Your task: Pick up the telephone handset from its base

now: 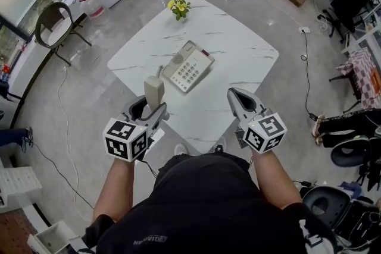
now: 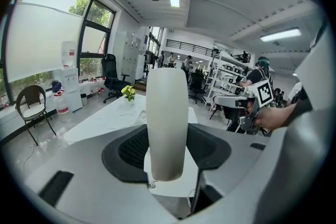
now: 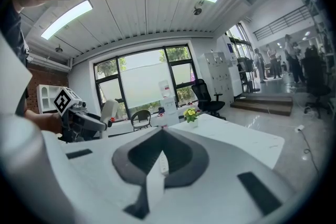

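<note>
White marble table (image 1: 238, 50) bears telephone base (image 1: 188, 66), flowers (image 1: 179, 7).

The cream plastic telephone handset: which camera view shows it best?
The left gripper view: the cream plastic telephone handset fills the centre, clamped between the jaws. The head view shows it small, upright in the left gripper, off the beige telephone base. The right gripper view shows only a distant sliver.

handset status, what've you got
Left gripper shut on handset, upright, off the telephone base. Right gripper shut, empty. Nothing blocking.
</note>
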`<state>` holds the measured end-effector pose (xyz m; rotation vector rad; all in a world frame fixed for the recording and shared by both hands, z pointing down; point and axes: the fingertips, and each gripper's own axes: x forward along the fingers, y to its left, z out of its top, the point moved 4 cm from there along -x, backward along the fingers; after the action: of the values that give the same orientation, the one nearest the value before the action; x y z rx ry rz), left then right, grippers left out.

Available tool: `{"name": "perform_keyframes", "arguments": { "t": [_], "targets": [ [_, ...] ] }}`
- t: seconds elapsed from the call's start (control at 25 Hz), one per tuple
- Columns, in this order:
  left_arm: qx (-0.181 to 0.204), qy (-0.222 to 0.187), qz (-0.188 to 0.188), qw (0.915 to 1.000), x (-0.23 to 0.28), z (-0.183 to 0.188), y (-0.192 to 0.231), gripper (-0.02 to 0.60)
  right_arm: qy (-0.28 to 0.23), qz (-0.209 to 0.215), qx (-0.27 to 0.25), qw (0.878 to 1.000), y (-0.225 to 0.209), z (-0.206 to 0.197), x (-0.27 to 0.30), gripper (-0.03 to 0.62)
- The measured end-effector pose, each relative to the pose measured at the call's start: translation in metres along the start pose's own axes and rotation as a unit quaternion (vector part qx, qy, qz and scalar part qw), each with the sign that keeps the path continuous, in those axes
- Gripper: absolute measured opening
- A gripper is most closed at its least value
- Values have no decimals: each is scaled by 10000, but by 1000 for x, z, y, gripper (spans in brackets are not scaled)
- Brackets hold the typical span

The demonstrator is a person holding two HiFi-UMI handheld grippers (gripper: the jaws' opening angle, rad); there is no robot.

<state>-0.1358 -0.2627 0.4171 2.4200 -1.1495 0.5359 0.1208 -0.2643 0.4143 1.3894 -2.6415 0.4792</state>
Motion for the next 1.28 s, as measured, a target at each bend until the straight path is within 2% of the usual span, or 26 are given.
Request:
{"name": "perform_keyframes", "arguments": {
  "t": [1.28],
  "targets": [
    [96, 14, 72, 9999, 0, 3, -1, 222, 75, 58, -12, 10000, 0, -4, 0, 0]
  ]
}}
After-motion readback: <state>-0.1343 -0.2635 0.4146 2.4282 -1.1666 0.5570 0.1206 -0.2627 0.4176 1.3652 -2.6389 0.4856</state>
